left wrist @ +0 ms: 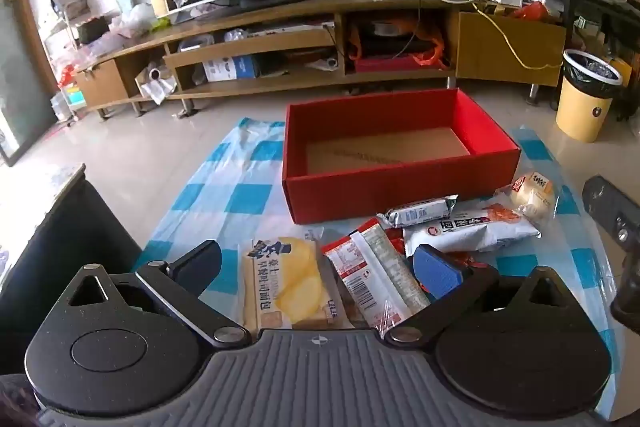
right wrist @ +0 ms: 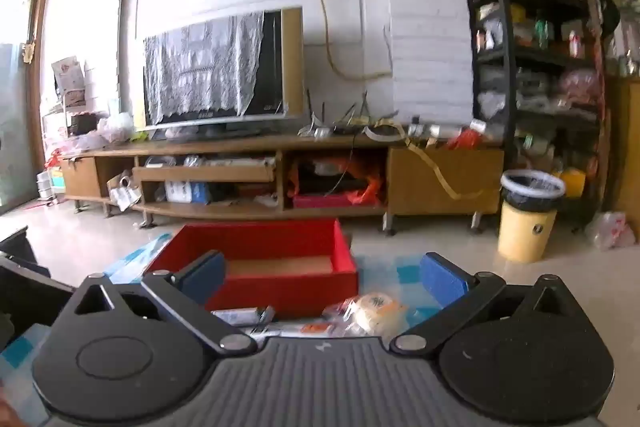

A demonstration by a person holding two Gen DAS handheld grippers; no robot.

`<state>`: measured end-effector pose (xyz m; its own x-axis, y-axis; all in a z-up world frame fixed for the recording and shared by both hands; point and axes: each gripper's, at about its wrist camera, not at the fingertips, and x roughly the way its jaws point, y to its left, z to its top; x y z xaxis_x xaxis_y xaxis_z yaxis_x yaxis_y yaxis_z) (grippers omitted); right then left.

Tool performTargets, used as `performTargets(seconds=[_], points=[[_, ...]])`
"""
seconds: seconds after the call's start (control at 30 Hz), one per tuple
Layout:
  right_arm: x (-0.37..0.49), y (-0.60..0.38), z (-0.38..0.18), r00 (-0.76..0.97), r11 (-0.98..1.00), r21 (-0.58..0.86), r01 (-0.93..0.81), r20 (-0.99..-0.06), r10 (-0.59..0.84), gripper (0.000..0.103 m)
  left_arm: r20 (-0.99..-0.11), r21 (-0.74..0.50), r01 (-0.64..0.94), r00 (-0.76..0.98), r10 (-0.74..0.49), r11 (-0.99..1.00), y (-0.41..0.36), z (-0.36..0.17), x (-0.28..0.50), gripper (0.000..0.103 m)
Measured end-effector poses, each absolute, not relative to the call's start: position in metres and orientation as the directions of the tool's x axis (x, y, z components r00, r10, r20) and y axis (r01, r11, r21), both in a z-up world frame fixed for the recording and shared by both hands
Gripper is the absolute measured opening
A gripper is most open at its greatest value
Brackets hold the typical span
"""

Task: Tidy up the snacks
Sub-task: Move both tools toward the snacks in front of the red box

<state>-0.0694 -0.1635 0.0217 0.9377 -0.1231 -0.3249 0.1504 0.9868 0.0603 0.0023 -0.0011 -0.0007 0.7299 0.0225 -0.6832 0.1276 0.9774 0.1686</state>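
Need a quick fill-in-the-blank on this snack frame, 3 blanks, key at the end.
1. The red box holds ____ snacks so far.
2. The yellow bread pack lies between the pads of the ____ tongs.
3. Both tongs' jaws stand ____; the right tongs hold nothing.

Missing words: no; left; open

A living room with a pale glossy tiled floor (right wrist: 420, 247). Along a white panelled wall (right wrist: 432, 27) runs a long, low wooden TV stand (right wrist: 444, 175) with cluttered open shelves. On it stands a television (right wrist: 224, 71) partly draped in white lace. A yellow bin (right wrist: 528, 219) with a black liner stands right of the stand, beside tall dark crowded shelves (right wrist: 540, 39). Bright daylight enters through a glass door (right wrist: 16, 99) on the left.
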Motion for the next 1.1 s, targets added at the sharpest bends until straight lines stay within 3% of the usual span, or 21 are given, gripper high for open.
performTargets(seconds=[0.17,0.23,0.37,1.1], points=[[-0.069,-0.135,0.016,0.889,0.984,0.072,0.16,-0.444,-0.112,0.101,-0.734,0.148,0.115,0.678,0.031,0.982,0.004,-0.005,0.012,0.103],[-0.054,-0.166,0.01,0.851,0.97,0.169,0.175,-0.522,-0.062,0.101,-0.769,0.121,0.119,0.639,0.017,0.985,0.005,-0.014,0.015,0.103],[-0.043,-0.169,-0.011,0.812,0.964,0.194,0.182,-0.583,-0.036,0.101,-0.82,0.082,0.115,0.573,0.002,0.99,0.01,-0.034,0.017,0.103],[-0.038,-0.153,-0.019,0.776,0.977,0.157,0.144,-0.631,-0.013,0.101,-0.812,0.089,0.106,0.583,0.011,0.99,0.013,-0.032,0.011,0.103]])
